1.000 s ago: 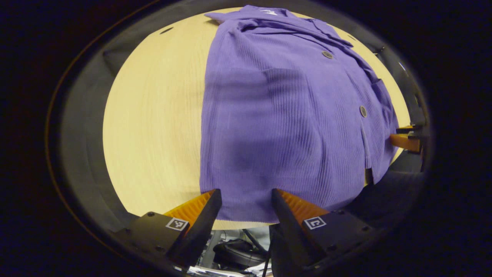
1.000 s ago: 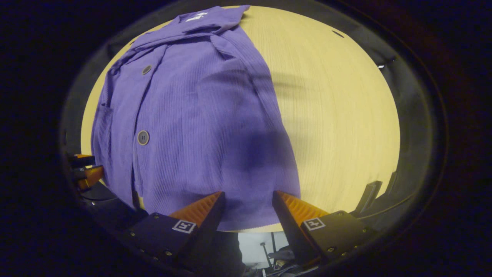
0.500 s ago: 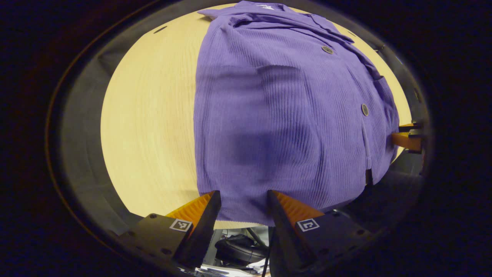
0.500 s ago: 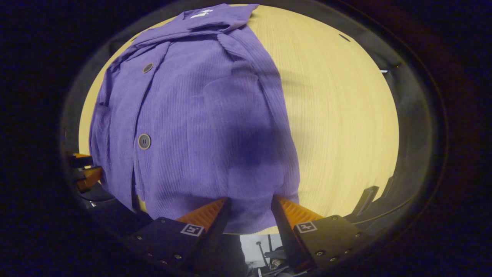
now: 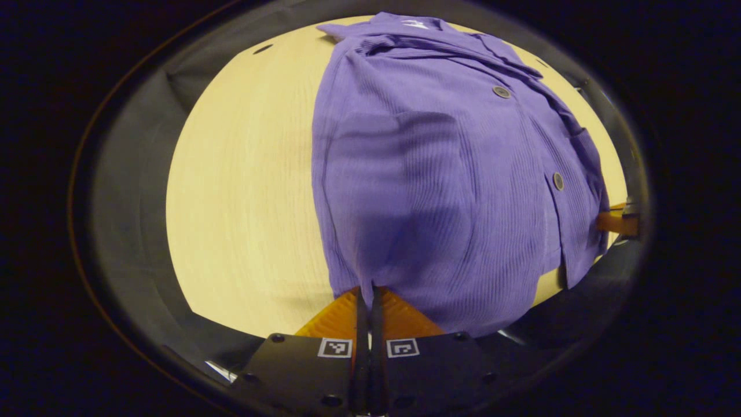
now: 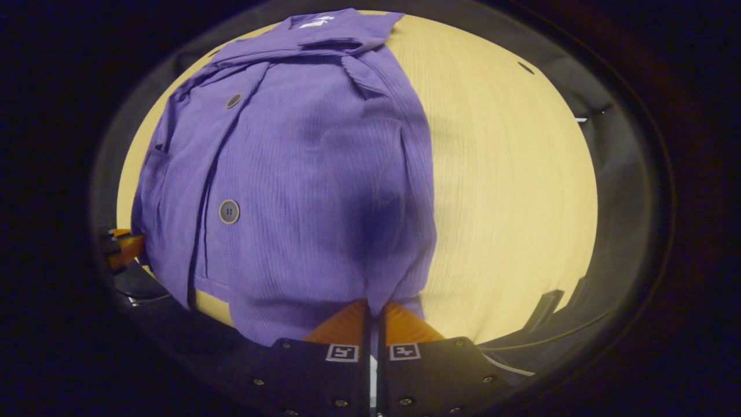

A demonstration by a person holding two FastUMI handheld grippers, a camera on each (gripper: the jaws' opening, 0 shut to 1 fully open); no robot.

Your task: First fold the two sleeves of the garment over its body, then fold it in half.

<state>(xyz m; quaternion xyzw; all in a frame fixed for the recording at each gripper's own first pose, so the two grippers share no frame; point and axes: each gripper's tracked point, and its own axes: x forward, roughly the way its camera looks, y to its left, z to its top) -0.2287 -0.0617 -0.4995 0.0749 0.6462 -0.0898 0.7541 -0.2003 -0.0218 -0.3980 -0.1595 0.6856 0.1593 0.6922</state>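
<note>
Left gripper (image 5: pixel 365 289) has its fingers pressed together on the near hem of the purple garment (image 5: pixel 440 174), which lies buttoned on the pale wooden worktop (image 5: pixel 243 191) and stretches away ahead of it toward the collar. Off to its right, at the garment's other hem corner, the right gripper (image 5: pixel 616 221) peeks in. Seen from its own camera, the right gripper (image 6: pixel 374 304) likewise pinches the hem just in front of it, cloth bunching up at the fingertips; bare worktop lies to its right.
</note>
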